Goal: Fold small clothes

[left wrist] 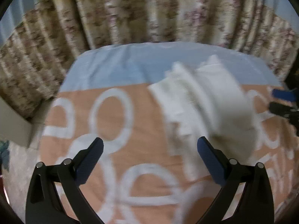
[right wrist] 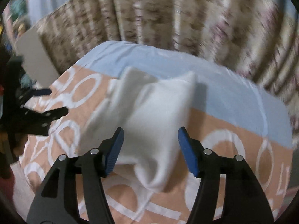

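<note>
A small white garment (left wrist: pixel 205 108) lies bunched on the bed, blurred in both views. My left gripper (left wrist: pixel 150 141) hangs open above the orange cover, left of the garment, with nothing between its fingers. In the right wrist view the garment (right wrist: pixel 155 112) spreads just beyond and below my right gripper (right wrist: pixel 151 130). That gripper's blue pads (right wrist: pixel 186 149) stand apart and do not press the cloth. Each gripper shows in the other's view: the right gripper (left wrist: pixel 280 100) at the right edge, the left gripper (right wrist: pixel 52 102) at the left edge.
The bed cover (left wrist: pixel 130 130) is orange with white rings, with a pale blue band (left wrist: pixel 130 63) at the far side. A patterned beige curtain (left wrist: pixel 149 9) hangs behind the bed. A grey panel (right wrist: pixel 35 56) stands at the bed's left end.
</note>
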`<state>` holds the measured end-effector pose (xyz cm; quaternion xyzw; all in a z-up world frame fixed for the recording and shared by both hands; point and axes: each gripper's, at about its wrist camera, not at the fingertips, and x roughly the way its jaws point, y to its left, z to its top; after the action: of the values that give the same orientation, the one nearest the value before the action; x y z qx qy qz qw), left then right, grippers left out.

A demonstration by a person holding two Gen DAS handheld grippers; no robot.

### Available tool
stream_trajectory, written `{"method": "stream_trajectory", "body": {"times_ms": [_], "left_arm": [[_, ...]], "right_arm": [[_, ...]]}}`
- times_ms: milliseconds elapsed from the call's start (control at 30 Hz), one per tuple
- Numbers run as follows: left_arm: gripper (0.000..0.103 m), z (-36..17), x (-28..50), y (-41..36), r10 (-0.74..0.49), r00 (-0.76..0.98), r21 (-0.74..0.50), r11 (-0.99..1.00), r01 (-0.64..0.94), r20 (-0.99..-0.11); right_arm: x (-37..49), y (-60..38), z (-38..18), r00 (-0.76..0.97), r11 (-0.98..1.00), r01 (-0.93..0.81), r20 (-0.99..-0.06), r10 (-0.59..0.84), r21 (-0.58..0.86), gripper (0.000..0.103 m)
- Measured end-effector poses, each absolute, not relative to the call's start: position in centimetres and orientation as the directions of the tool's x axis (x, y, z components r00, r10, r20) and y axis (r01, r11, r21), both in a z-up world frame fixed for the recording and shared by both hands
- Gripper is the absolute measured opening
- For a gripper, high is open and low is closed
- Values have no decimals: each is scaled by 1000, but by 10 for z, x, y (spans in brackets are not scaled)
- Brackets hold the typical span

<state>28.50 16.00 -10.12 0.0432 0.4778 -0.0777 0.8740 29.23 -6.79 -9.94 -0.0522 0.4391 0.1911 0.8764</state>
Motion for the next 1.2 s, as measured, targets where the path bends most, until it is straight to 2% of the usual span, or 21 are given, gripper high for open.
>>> {"method": "stream_trajectory", "body": {"times_ms": [200,333,400,433,467,500,567,600,667,833,1033,1167,1200], "left_arm": [[100,-109,296,101,-196,476,-57,955,290,-857],[99,-123,301,70,-200,445,-37,937,348,-873],[83,-132,307,64,-196,419,-36,932,359,-887],[68,-138,310,64,-199,397,-47,931,361,-896],[59,-143,314,64,-204,373,-62,931,360,-905],[57,-148,317,65,-204,359,-67,931,358,-911],[41,-156,322,69,-183,340,-54,934,354,-922],[38,-157,323,71,-183,336,-56,933,355,-924],[26,-154,324,76,-195,331,-68,931,360,-923],[23,-145,312,78,-157,348,-3,915,404,-924],[24,-145,288,91,-148,373,40,892,451,-916],[30,-159,280,95,-128,386,71,884,462,-913],[35,-160,280,96,-128,390,73,885,460,-912]], "right_arm": [[310,-104,-138,451,913,-301,-802,392,276,58],[315,-111,-157,416,908,-283,-813,407,310,50],[316,-112,-164,405,905,-284,-816,413,317,43],[317,-111,-166,400,904,-284,-817,415,320,37],[317,-110,-168,395,901,-289,-817,420,324,32],[318,-111,-170,390,898,-295,-816,426,328,30],[317,-108,-171,390,898,-313,-821,417,308,24],[316,-105,-170,396,900,-327,-823,406,287,22],[314,-102,-169,405,904,-349,-829,384,248,11],[299,-80,-156,466,890,-444,-822,327,103,7],[280,-63,-149,471,855,-518,-826,309,25,7],[281,-60,-173,456,853,-521,-856,244,-35,4],[282,-60,-177,461,853,-519,-858,227,-54,4]]}}
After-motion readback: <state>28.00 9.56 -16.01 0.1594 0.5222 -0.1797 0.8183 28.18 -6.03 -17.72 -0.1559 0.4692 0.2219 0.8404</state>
